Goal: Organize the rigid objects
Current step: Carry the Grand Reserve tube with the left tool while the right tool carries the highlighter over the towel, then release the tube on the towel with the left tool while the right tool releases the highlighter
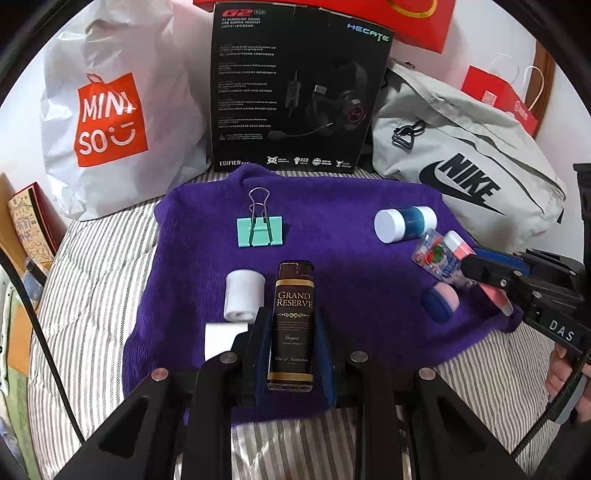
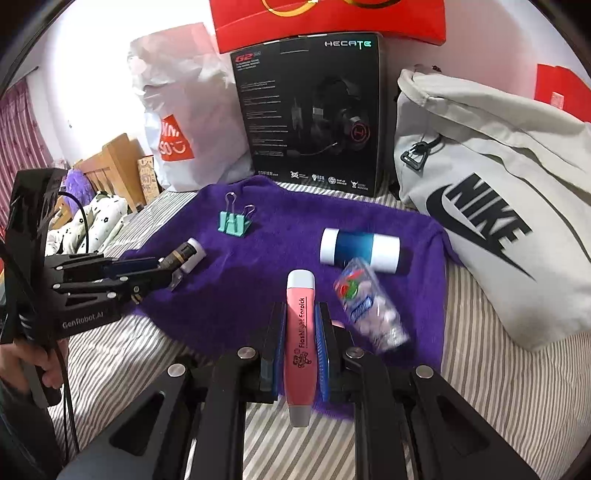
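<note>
A striped bed sheet [image 1: 96, 266] is spread under everything, and a purple towel [image 1: 332, 236] is laid flat on top of it, so that's where all the small stuff is sitting. Along the far edge, a white shopping bag [image 1: 110, 110] is propped at the left, a black headset box [image 1: 295, 88] is stood upright in the middle, and a grey sports bag [image 1: 472, 162] is slumped at the right. Red paper bags [image 2: 328, 22] are seen behind the box.

On the towel, a blue and white tube [image 2: 360, 251] is laid on its side at the right, with a clear candy bottle [image 2: 369, 306] tipped over just nearer, touching it or close to it. A mint binder clip [image 1: 260, 230] is parked at the far left-middle, handles up. A white roll [image 1: 243, 295] is lying near the left edge, and a small blue and pink case [image 1: 441, 301] is seen near the right.

The left gripper [image 1: 291, 328] is clamped shut on a dark brown lighter [image 1: 294, 325], held above the near left part of the towel, right beside the white roll. The right gripper [image 2: 301, 332] is closed tight around a pink flashlight [image 2: 300, 343], held above the near right part of the towel, next to the candy bottle.
</note>
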`<state>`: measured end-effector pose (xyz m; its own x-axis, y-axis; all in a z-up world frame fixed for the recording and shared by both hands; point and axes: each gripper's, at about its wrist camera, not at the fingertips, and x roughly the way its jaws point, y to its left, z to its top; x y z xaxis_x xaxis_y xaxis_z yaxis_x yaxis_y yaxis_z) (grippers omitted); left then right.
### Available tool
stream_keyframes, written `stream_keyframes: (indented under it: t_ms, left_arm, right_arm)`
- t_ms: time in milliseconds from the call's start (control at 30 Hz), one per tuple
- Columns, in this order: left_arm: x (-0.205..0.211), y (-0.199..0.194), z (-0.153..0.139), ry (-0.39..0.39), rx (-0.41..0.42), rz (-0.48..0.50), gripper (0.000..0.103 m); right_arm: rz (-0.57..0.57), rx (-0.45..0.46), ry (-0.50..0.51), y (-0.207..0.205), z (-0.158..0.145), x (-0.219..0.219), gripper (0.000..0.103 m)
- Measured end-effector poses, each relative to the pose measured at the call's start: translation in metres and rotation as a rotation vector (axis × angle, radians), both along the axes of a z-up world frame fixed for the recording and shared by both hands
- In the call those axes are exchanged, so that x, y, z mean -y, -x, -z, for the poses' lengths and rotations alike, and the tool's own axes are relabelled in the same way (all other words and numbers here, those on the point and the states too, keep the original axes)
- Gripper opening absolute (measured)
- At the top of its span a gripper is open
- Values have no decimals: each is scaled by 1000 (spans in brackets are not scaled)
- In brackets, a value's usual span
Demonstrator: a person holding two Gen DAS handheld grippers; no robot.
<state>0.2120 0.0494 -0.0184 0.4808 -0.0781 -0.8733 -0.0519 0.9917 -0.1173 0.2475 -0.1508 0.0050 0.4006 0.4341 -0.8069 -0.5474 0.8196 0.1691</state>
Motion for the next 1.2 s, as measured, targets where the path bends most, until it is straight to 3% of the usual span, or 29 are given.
stream_keyframes:
  t_ms: [500,1200]
  left_arm:
    - [-3,-21,21,3,-37,-5,23]
    - [-4,-35,40,11,-67,12,23]
  right_arm:
    - [-95,-85,66,-45,49,-38,16]
    - [-151,-97,124,-59,67,-58,16]
